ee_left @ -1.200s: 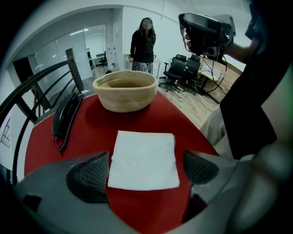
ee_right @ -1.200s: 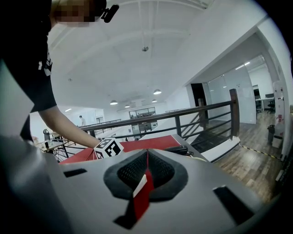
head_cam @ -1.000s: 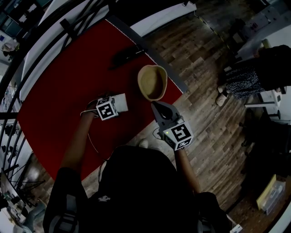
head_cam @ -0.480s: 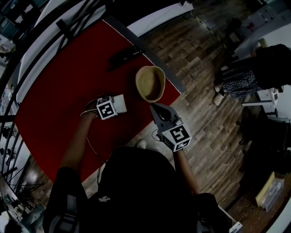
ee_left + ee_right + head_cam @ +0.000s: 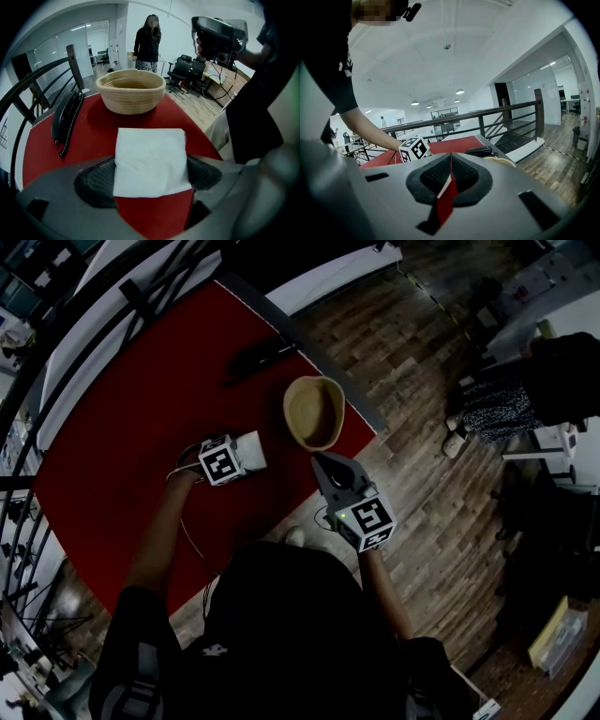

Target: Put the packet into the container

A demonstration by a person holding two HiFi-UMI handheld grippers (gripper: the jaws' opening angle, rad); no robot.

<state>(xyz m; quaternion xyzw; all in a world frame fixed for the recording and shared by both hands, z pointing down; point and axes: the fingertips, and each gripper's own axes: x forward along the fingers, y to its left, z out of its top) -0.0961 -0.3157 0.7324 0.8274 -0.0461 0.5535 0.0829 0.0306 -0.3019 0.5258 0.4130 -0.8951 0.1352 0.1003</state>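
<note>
1. The white packet [image 5: 151, 161] is lying flat on the red desk [image 5: 89, 136], a little short of the woven container [image 5: 131, 91], which is sitting beyond it near the desk's edge with its mouth facing up.
2. The left gripper [image 5: 150, 178] is pointing steeply down over the packet. Its fingers [image 5: 93, 183] are standing wide apart with the packet between them. They have just been closing a little, but from where I am looking they are only meeting its side edges, not squeezing it.
3. To my eye the fingers are straddling the packet's width so that closing further would pinch it from both sides. The grasp is only starting, and the packet is not yet lifted.
4. The right gripper [image 5: 449, 180] is hanging past the desk's near edge, beside the container, its fingers pressed together on nothing. It seems to be staying clear of the left one's path.
5. A dark object [image 5: 65, 117] is lying off to the container's left, away from the line between packet and container.
</note>
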